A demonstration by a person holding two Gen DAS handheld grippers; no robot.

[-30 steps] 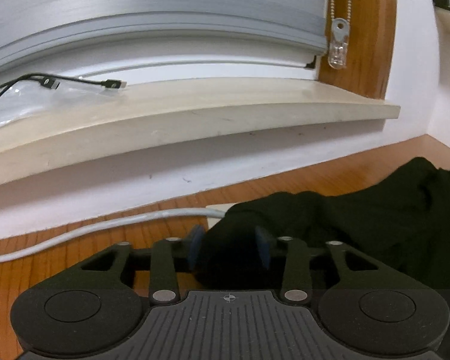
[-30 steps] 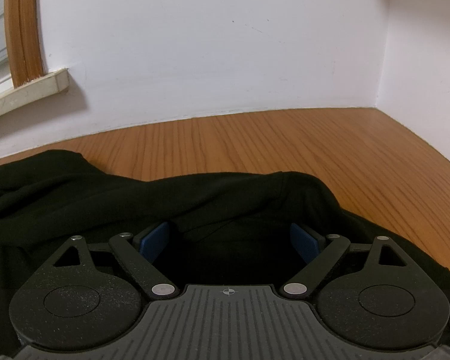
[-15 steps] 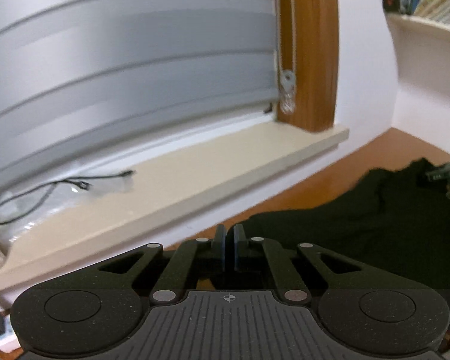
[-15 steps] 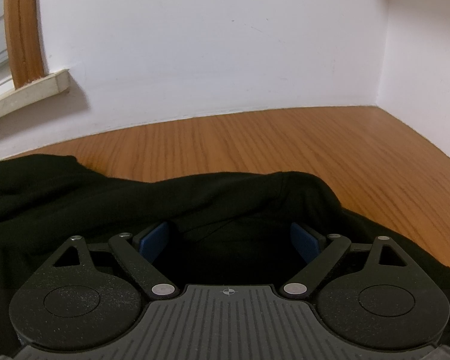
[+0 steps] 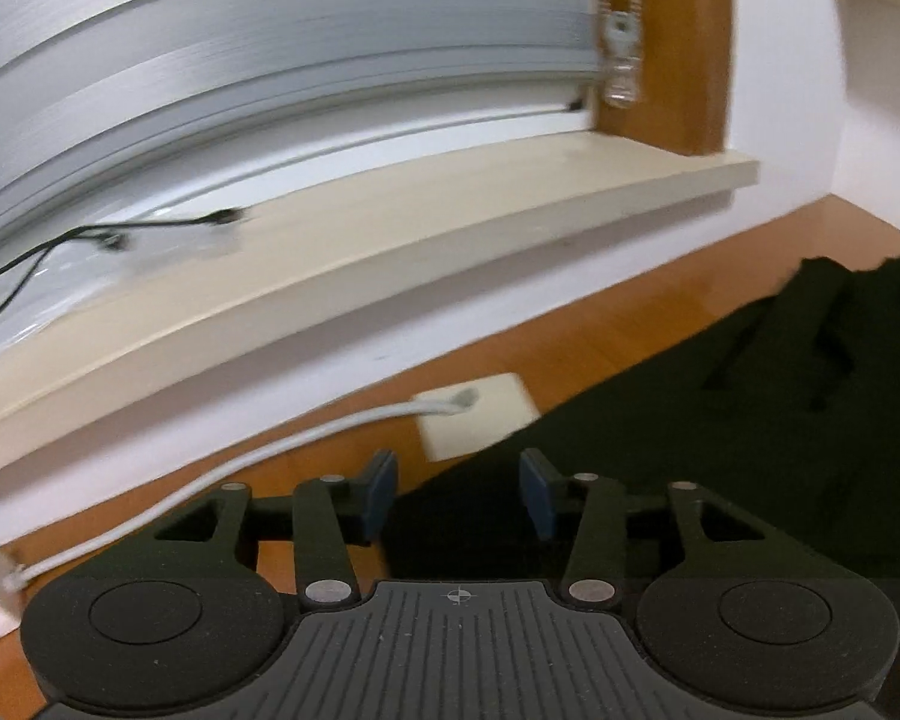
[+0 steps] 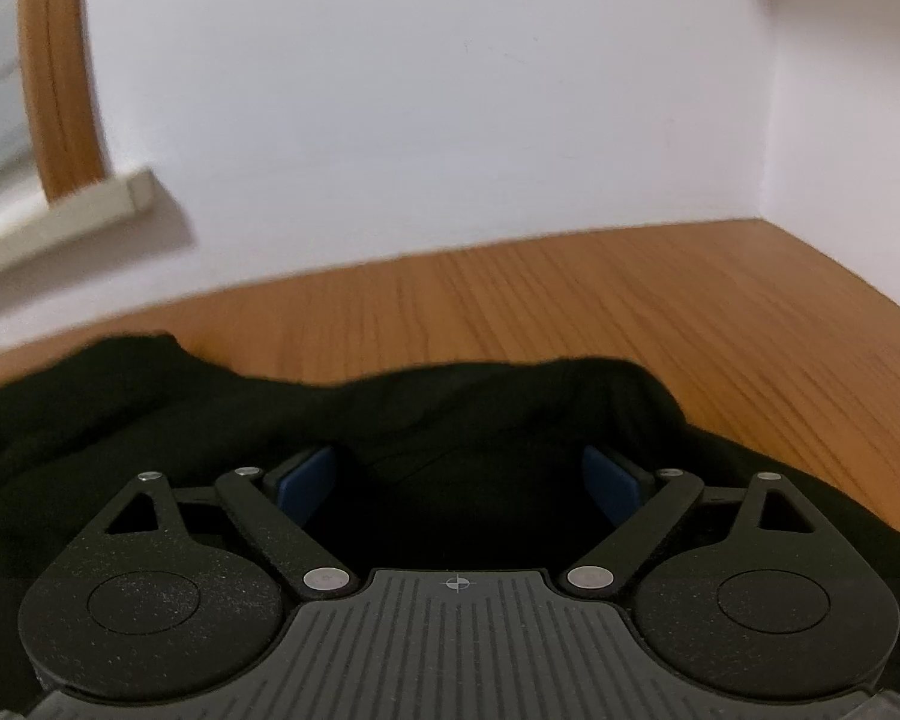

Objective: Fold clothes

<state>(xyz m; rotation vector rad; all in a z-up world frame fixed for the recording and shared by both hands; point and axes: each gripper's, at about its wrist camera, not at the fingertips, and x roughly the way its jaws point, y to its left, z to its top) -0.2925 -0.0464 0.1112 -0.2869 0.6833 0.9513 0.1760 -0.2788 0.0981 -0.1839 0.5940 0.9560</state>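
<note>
A black garment (image 5: 720,420) lies rumpled on the wooden table (image 5: 618,324). Its near left corner reaches in between the blue pads of my left gripper (image 5: 459,483). Those jaws are opening and stand about half apart, and neither pad presses on the cloth. In the right wrist view the same black garment (image 6: 450,414) bunches up in a ridge. My right gripper (image 6: 459,477) is wide open low over it, with dark cloth lying between and under its fingers but not pinched.
A white cable (image 5: 240,462) runs across the table to a white square plate (image 5: 480,426) beside the garment's edge. Behind are a cream window sill (image 5: 390,252) with a black cable (image 5: 120,237), grey blinds, and white walls. Bare wooden table (image 6: 660,300) extends beyond the garment.
The left gripper's jaws were tight together and raised half a second ago; now they are apart again, low over the garment's corner. The right gripper has stayed put, still wide open.
</note>
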